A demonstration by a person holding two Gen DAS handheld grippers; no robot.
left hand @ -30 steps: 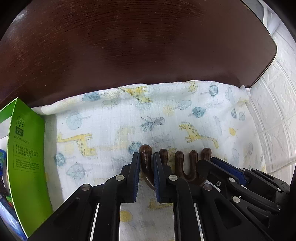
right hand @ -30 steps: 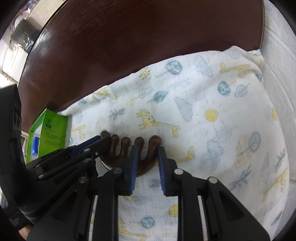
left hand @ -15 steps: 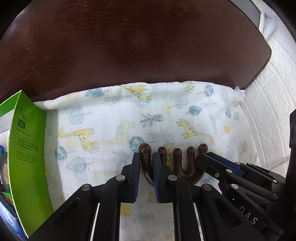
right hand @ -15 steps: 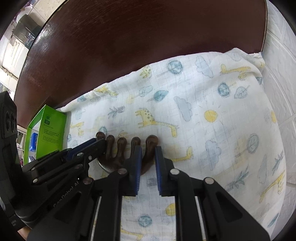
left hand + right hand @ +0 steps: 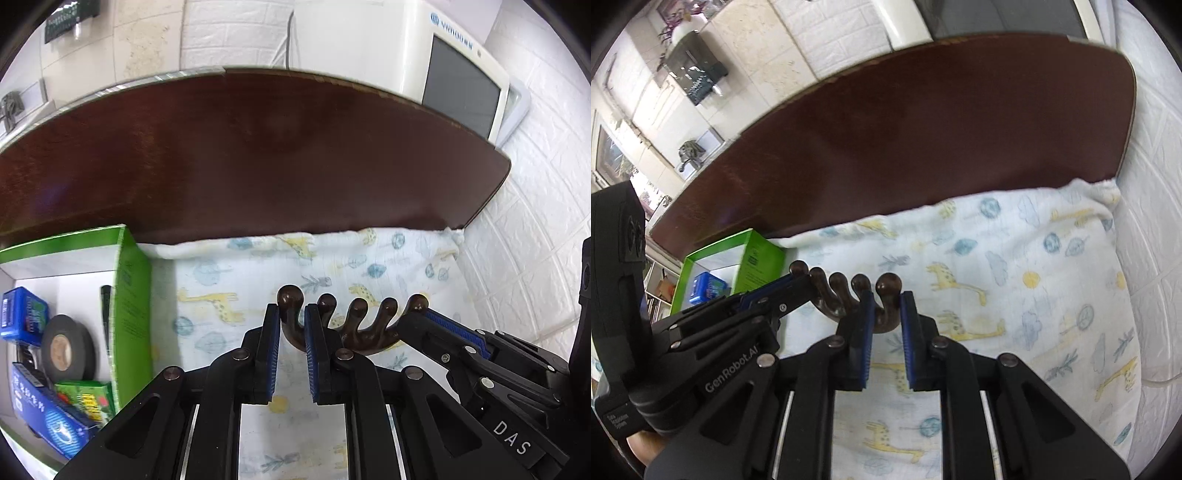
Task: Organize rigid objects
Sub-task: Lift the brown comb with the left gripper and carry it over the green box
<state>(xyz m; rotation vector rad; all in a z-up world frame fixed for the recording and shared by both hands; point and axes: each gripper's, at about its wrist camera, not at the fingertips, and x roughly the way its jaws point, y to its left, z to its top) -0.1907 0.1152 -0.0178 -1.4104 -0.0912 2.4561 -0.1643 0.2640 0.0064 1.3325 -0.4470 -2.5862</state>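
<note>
A dark brown wooden claw-shaped massager with several knobbed prongs is held between both grippers above a giraffe-print cloth. My left gripper is shut on its leftmost prong. My right gripper is shut on its rightmost prong. The right gripper also shows at the right in the left wrist view. A green open box stands to the left, with a black tape roll and blue packets inside.
A dark wooden headboard rises behind the cloth. A white brick-pattern wall runs along the right. A white monitor-like device stands behind the headboard. The green box also shows in the right wrist view.
Both grippers have lifted and tilted up with the massager; the headboard's top edge, the wall and the box's inside have come into view. The right gripper closed onto its prong.
</note>
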